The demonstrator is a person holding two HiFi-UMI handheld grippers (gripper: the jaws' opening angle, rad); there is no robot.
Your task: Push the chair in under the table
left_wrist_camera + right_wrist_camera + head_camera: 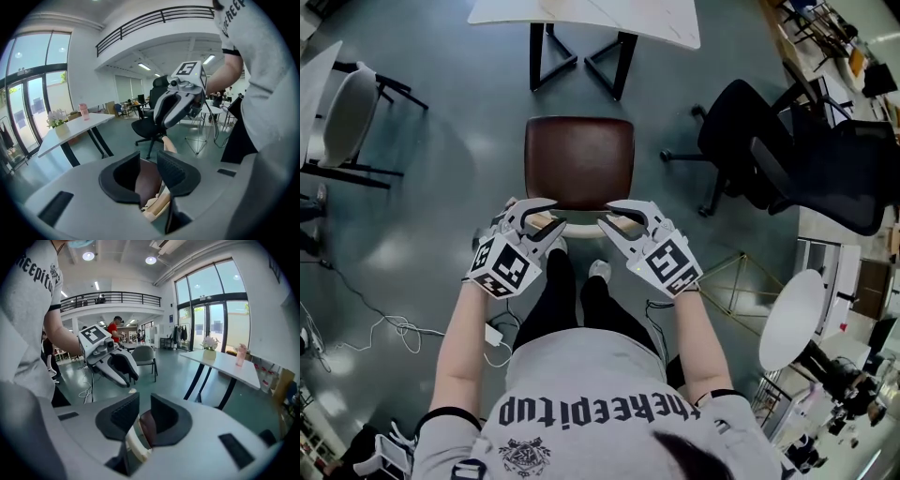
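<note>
Centre frame, the brown-seated chair (579, 159) stands just below the white table (591, 17). The left gripper (557, 217) and right gripper (606, 215), jaws apart, straddle its pale backrest (581, 217).

Chair (579, 159) dead centre, table (591, 17) on its far side, the two standing apart. At the chair's near edge the left gripper (560, 216) and right gripper (602, 214) sit side by side, the backrest (581, 219) between each pair of jaws. Office chair (750, 141) to the right, another chair (347, 112) out left, round table (792, 319) near right, cable (384, 328) on the floor near left.
</note>
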